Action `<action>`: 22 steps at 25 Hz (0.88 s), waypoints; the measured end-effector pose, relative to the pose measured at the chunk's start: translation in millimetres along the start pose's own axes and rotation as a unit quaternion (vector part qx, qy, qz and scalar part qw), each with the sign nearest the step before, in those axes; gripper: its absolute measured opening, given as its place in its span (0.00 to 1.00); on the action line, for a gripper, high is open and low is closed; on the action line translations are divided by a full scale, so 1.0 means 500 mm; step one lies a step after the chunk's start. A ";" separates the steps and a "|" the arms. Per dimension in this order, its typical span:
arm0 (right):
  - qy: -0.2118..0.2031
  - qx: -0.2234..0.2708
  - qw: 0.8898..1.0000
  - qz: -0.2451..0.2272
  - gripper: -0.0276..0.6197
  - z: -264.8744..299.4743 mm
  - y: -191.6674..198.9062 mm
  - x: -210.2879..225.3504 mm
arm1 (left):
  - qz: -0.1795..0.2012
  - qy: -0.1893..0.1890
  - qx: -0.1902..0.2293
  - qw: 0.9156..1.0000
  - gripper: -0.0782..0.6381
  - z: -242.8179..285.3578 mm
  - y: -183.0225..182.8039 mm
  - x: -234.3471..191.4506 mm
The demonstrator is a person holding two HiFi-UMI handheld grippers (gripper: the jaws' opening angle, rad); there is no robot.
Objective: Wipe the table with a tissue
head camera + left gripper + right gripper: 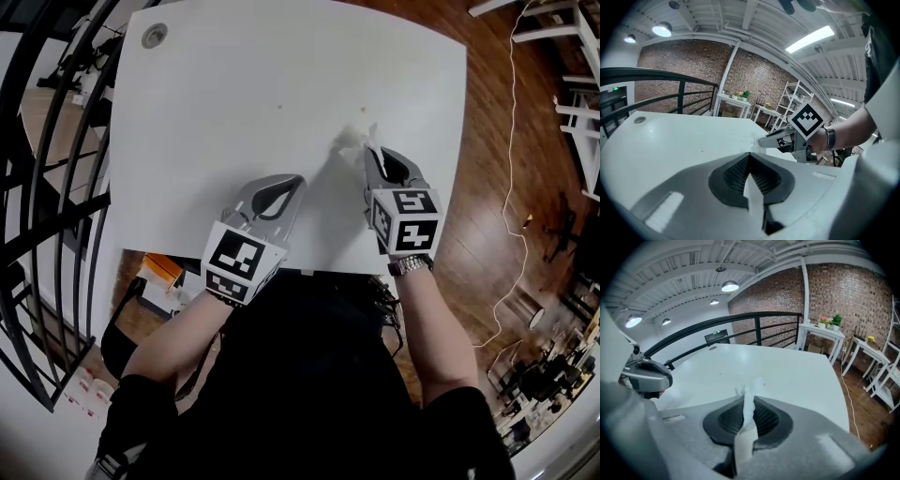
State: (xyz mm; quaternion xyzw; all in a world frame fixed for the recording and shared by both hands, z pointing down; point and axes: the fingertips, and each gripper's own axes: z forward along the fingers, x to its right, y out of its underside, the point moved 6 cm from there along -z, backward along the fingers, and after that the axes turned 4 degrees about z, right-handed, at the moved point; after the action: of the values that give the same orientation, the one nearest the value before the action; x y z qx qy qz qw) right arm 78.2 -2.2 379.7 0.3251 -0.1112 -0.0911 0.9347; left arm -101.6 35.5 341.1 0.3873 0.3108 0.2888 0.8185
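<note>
Right gripper view: right gripper clamped on a crumpled white paper tissue, wad poking forward past the tips | head view: tissue low over the near right part of the white bench, contact unclear | left gripper jaws together, empty, beside it | judgement: unwiped bench lies ahead and left, so the right gripper wipes.

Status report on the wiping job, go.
Right tongs shut on tissue, table near-right area. Left tongs shut, empty, alongside. Nothing in the way; few specks ahead.
</note>
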 end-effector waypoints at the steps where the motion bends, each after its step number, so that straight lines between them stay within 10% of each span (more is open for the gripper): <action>1: 0.000 0.002 1.000 0.002 0.07 0.003 -0.005 0.005 | -0.001 -0.002 0.000 1.000 0.13 0.001 -0.001 -0.001; 22: -0.025 0.009 1.000 0.012 0.07 0.098 -0.057 0.078 | -0.035 -0.054 -0.029 0.998 0.12 0.022 0.017 -0.019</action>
State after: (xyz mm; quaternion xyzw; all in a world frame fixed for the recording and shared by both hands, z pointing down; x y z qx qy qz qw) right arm 99.4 -62.5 405.0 0.3302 -0.1390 -0.0870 0.9296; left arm -101.7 28.3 356.5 0.3675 0.2708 0.2477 0.8545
